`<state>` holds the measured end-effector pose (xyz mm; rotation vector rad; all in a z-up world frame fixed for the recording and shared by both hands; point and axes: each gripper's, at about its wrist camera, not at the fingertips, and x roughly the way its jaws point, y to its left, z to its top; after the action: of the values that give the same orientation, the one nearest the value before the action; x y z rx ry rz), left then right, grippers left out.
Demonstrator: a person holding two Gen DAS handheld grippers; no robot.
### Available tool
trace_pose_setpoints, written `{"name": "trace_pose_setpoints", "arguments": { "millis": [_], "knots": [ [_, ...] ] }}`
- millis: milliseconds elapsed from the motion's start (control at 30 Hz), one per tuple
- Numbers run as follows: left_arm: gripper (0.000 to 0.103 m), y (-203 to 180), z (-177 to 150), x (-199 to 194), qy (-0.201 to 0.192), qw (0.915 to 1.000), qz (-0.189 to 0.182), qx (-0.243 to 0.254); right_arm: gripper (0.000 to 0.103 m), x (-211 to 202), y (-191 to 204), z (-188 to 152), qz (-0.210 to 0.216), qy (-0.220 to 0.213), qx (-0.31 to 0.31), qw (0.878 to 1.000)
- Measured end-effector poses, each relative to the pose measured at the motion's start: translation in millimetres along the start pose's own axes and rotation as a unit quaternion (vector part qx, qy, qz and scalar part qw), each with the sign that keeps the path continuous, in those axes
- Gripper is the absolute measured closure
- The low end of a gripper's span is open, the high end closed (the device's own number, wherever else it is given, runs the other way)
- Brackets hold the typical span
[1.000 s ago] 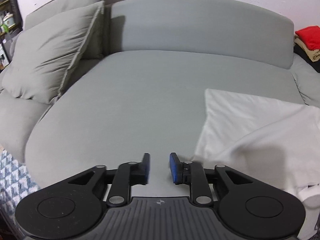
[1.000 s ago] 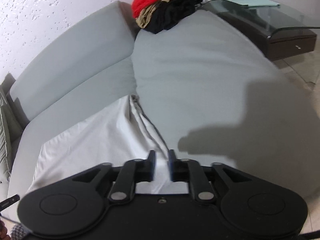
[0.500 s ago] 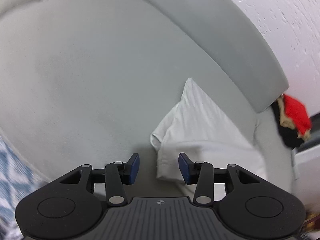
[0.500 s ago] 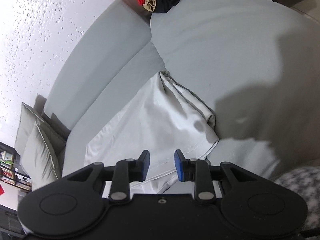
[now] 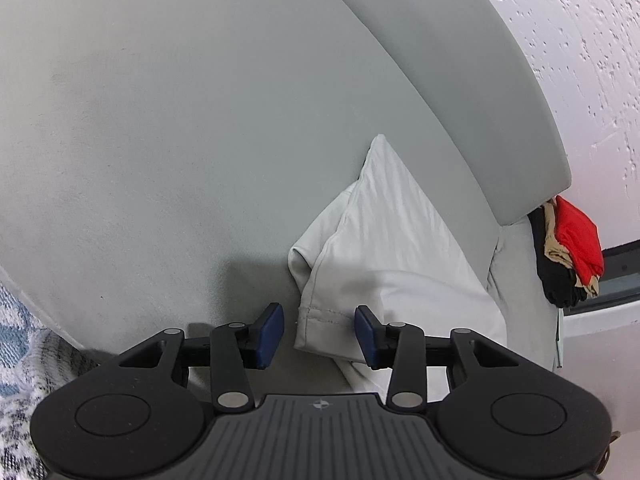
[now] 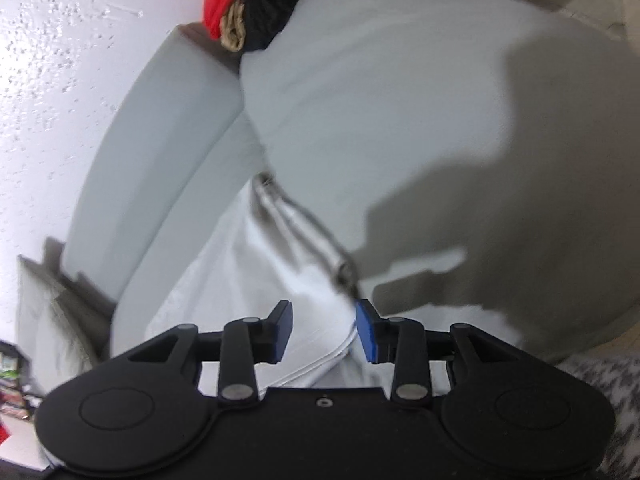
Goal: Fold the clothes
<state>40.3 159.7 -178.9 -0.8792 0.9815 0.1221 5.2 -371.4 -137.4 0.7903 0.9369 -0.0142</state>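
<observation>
A white garment (image 5: 384, 248) lies partly folded on the grey sofa seat (image 5: 160, 140). My left gripper (image 5: 319, 334) is open, its blue pads on either side of the garment's hemmed near-left corner, low over it. In the right wrist view the same garment (image 6: 240, 280) spreads toward the sofa back. My right gripper (image 6: 323, 332) is open, astride the garment's near-right edge, where the cloth bunches into folds. Neither gripper holds cloth.
A pile of red, tan and black clothes (image 5: 572, 252) sits at the sofa's far end, also in the right wrist view (image 6: 256, 4). Grey cushions (image 6: 44, 300) stand at the left end. A patterned blanket (image 5: 24, 360) hangs by the front edge.
Both grippers have opened wider and dropped down to the garment's near corners. The left one swung right from the bare seat to the hem.
</observation>
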Motion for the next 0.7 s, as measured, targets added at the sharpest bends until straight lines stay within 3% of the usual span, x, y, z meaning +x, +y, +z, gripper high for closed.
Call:
{"name": "trace_pose_setpoints", "arguments": {
  "millis": [67, 200, 367, 700],
  "knots": [
    [0.071, -1, -1, -1, 0.002, 1.0, 0.002, 0.007, 0.069, 4, 2, 2, -0.018, -0.006, -0.014, 1.0],
    [0.081, -2, -4, -2, 0.007, 0.9998, 0.005, 0.02, 0.07, 19, 3, 5, -0.019, 0.021, -0.03, 0.999],
    [0.076, 6, -1, -3, 0.016, 0.9999, -0.004, 0.0, 0.071, 27, 7, 11, -0.014, 0.043, -0.054, 0.998],
    [0.074, 19, 4, -2, 0.012, 0.9977, -0.041, -0.054, 0.071, 30, -1, 12, 0.016, 0.045, -0.023, 0.999]
  ]
}}
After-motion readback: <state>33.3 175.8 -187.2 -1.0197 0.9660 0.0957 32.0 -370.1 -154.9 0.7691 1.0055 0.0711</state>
